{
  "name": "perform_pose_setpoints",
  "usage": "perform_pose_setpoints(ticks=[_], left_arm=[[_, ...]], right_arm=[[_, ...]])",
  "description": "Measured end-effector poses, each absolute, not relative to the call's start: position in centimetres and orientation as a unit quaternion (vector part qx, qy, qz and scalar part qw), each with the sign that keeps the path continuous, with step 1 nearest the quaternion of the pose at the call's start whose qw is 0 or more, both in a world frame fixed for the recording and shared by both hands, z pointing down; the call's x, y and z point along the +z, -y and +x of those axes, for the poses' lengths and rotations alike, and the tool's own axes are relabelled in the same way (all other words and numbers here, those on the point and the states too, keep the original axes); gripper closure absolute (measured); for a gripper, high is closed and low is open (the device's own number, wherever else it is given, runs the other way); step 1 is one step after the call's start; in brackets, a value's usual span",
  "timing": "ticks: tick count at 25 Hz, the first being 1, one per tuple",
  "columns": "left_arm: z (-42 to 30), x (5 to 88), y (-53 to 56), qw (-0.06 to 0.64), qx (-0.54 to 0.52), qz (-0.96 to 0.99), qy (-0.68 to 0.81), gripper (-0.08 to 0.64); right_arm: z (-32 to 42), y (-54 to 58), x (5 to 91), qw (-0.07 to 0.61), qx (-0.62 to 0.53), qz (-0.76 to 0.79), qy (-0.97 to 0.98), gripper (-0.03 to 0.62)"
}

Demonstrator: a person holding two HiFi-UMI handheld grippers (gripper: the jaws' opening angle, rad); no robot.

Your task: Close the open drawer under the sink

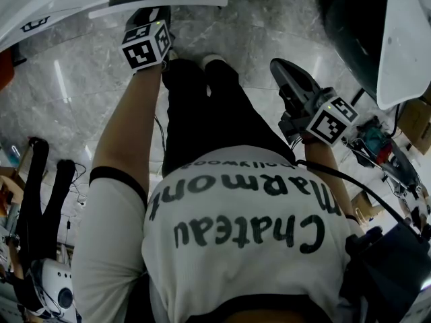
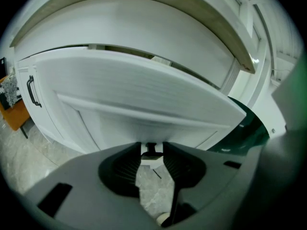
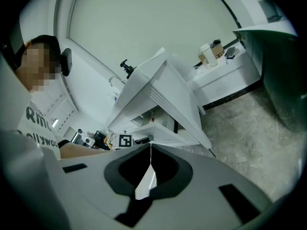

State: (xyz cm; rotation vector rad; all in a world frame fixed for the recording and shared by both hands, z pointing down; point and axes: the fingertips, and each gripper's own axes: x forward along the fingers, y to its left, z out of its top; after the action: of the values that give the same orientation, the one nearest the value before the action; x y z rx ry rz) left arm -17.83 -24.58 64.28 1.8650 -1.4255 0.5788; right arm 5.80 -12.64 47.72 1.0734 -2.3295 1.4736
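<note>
The white drawer front [image 2: 134, 95] stands out from the cabinet under the pale counter edge [image 2: 144, 13]. In the head view the drawer front [image 1: 158, 5] is at the top. My left gripper [image 2: 151, 150] is right up against it. Its jaws stand apart with a small dark handle piece [image 2: 151, 149] between the tips, and I cannot tell whether they touch it. From above, the left gripper [image 1: 151, 17] shows under its marker cube [image 1: 145, 46]. My right gripper [image 1: 279, 66] hangs off to the right, away from the drawer. It is shut [image 3: 149, 147] and holds nothing. The right gripper view shows the open drawer [image 3: 168, 104] from the side.
A cabinet door with a black bar handle [image 2: 31, 91] is left of the drawer. A dark rounded object [image 2: 249, 128] stands close on the right. The person's legs [image 1: 202, 106] stand on the marble floor [image 1: 60, 93]. Bottles [image 3: 211, 54] sit on a far counter. Clutter [image 1: 380, 147] lies at the right.
</note>
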Motion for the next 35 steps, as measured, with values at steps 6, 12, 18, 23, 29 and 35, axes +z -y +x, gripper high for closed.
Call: perform_pose_setpoints(ticks=[6, 12, 18, 23, 29, 35], left_arm=[[-17.7, 64.2, 25.0, 0.351, 0.216, 0.724, 0.553, 0.419], [-17.5, 64.1, 25.5, 0.349, 0.209, 0.725, 0.556, 0.419], [-17.6, 63.9, 26.2, 0.347, 0.207, 0.725, 0.558, 0.419], [-17.7, 63.8, 27.4, 0.342, 0.203, 0.725, 0.562, 0.419], [-17.7, 63.6, 28.0, 0.338, 0.197, 0.728, 0.563, 0.419], [-17.2, 63.6, 29.2, 0.338, 0.190, 0.730, 0.563, 0.419]], right_arm=[[5.9, 12.4, 48.1, 0.093, 0.502, 0.359, 0.781, 0.580], [5.9, 12.1, 48.3, 0.091, 0.503, 0.356, 0.782, 0.580], [6.0, 11.9, 48.3, 0.092, 0.503, 0.358, 0.782, 0.580], [6.1, 12.1, 48.5, 0.090, 0.504, 0.360, 0.780, 0.580], [6.2, 12.3, 48.4, 0.091, 0.506, 0.364, 0.777, 0.580], [6.3, 12.0, 48.8, 0.091, 0.508, 0.361, 0.777, 0.580]])
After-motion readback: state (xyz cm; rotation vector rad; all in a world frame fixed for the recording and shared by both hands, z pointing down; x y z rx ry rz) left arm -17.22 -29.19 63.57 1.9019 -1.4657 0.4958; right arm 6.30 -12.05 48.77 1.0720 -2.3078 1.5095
